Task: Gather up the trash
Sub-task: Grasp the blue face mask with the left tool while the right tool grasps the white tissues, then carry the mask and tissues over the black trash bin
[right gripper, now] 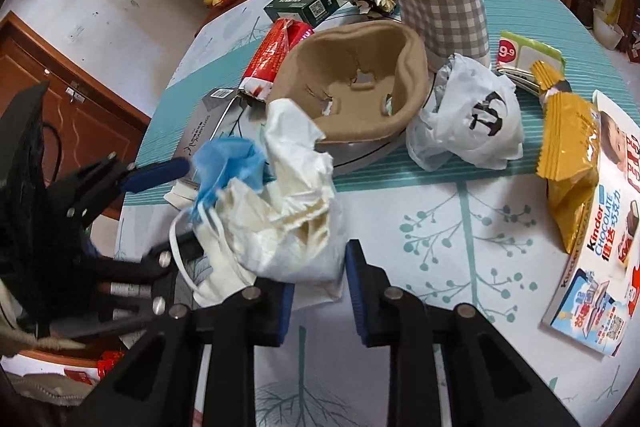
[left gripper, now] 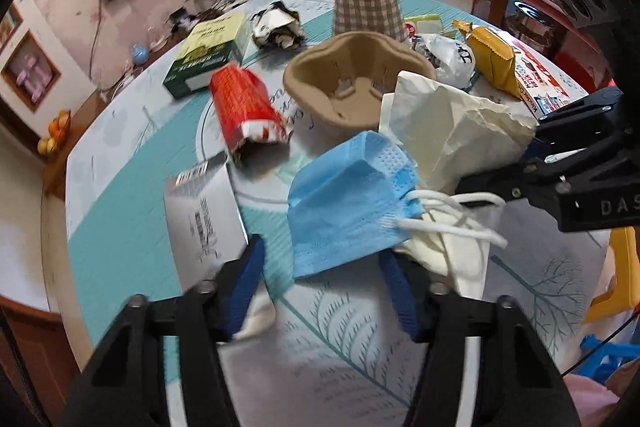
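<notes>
A blue face mask [left gripper: 344, 203] with white ear loops lies on the table, partly over crumpled white paper [left gripper: 448, 131]. My left gripper [left gripper: 324, 291] is open, its blue fingers on either side of the mask's near edge. It also shows in the right wrist view [right gripper: 160, 203], with the mask [right gripper: 228, 163] between its fingers. My right gripper [right gripper: 320, 287] is open around the near end of the white paper [right gripper: 288, 227]. It enters the left wrist view from the right [left gripper: 520, 163].
Trash covers the round table [right gripper: 460, 239]: a brown pulp cup holder [left gripper: 352, 87], a checked paper cup [left gripper: 368, 7], a red wrapper [left gripper: 244, 107], a green box [left gripper: 208, 51], a grey box [left gripper: 200, 211], a white bag [right gripper: 468, 119], a yellow wrapper [right gripper: 568, 155], a Kinder box [right gripper: 596, 259].
</notes>
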`<state>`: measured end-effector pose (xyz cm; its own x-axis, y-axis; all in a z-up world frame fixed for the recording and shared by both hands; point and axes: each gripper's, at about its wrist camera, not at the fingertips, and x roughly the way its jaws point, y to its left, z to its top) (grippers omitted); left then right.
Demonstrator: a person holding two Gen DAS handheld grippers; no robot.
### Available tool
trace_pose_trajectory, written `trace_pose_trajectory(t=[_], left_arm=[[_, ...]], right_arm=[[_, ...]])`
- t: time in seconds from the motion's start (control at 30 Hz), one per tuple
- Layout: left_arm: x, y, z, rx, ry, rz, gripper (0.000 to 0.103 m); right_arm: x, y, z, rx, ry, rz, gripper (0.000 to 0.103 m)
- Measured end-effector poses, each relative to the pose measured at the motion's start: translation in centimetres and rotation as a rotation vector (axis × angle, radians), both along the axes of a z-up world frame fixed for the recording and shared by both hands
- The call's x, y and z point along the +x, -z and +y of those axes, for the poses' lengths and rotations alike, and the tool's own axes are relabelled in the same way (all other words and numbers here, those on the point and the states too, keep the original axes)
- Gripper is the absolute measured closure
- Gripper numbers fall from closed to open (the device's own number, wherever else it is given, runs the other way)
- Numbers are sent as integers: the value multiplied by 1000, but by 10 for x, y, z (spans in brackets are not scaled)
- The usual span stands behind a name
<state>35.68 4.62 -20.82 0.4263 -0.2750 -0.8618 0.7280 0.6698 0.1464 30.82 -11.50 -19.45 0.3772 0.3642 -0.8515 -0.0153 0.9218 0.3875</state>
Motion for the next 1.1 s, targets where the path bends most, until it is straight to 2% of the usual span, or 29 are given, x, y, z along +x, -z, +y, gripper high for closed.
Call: trace_pose_trajectory(t=[0.07,0.33,0.53,0.57,0.6,0.63,0.73,0.93,1.1], left_arm=[[3,0,-5,7,22,5,62],[9,-6,-13,-21,33,-7,63],[10,-3,-24,-5,31,-3,63],[11,-2,-26,1,26,4,66],[12,-1,-29,-1,23,14,85],[14,-1,-30,-2,18,29,95],[16,-5,-31,-31,-4,48,99],[15,-21,-20,-122,-77,178,100],[-4,-37,-7,-198,-132,266,101]], right_arm=[[-1,-3,1,-2,-1,-9,83],[-28,-27,-18,-35,67,-40,84],[-54,-20,-25,-34,101,-4,84],[-57,-17,-25,-29,110,1,84],[-61,-15,-26,-17,123,4,84],[-61,-13,-26,-11,132,5,84],[-72,-11,-29,16,160,1,84],[-93,-15,-36,29,195,-20,84],[-109,-22,-43,40,197,-41,84]])
